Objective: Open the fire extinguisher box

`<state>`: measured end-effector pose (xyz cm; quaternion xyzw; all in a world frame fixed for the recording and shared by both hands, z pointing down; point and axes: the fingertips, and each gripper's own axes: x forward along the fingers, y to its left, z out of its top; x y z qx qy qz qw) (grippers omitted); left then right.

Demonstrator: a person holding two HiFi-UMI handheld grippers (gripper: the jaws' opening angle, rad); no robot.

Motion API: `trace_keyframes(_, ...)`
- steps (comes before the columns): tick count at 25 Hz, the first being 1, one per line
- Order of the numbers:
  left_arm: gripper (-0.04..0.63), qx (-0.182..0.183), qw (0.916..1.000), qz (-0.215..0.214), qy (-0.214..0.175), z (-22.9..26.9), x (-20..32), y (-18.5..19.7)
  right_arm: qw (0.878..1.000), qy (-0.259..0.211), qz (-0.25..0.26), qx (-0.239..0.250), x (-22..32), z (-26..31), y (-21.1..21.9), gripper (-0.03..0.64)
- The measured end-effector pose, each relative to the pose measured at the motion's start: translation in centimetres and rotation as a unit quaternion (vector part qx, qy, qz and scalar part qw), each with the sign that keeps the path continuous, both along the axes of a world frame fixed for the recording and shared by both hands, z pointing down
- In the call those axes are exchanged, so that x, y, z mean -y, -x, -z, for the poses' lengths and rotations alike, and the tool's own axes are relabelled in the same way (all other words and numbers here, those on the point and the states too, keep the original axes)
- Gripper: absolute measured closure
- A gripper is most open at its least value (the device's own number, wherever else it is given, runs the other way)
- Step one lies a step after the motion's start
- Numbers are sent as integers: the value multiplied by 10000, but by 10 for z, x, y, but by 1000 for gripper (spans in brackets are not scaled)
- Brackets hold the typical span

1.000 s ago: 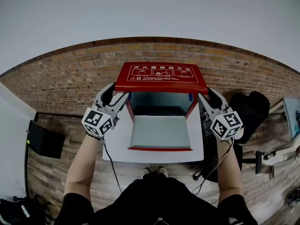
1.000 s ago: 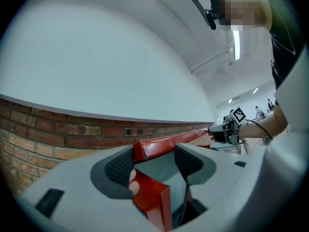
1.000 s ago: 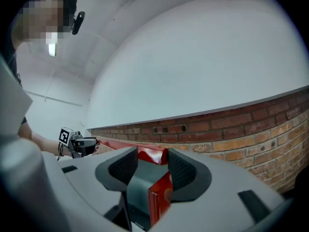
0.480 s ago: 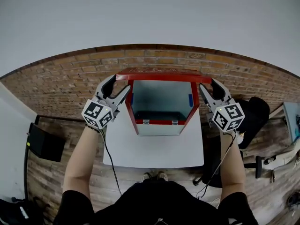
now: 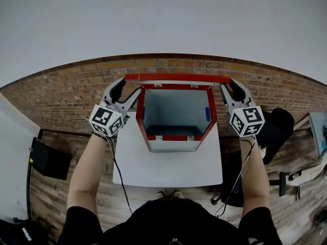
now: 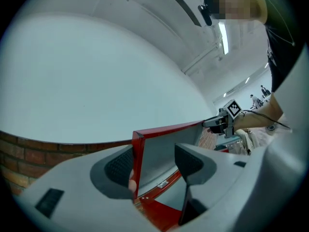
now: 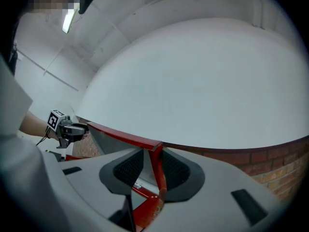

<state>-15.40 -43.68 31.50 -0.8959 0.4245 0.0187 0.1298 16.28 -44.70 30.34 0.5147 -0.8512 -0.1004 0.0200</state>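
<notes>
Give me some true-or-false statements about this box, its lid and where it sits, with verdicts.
1. The lid of the box stands raised. True.
2. The box sits on the brick floor. False: it sits on the white table.
3. The lid's edge lies between the left tongs. True.
4. An extinguisher stands inside the box. False: no extinguisher shows in the part of the inside that is visible.
</notes>
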Motion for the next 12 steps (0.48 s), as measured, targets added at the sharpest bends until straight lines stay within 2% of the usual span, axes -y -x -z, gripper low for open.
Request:
trace_keyframes(4,301,-22,9998,222,-11,6,14,3,9998,-42,-176,63,13,6,-5,522)
trace_keyframes(7,379,-116,9987,492,4,12,26,10,9997,-57,-227,28,21,11,-5,526)
trace_keyframes(12,473,-252,9963,817,66,20,44,20,9996,-75,-288,-34,33,16,-4,531)
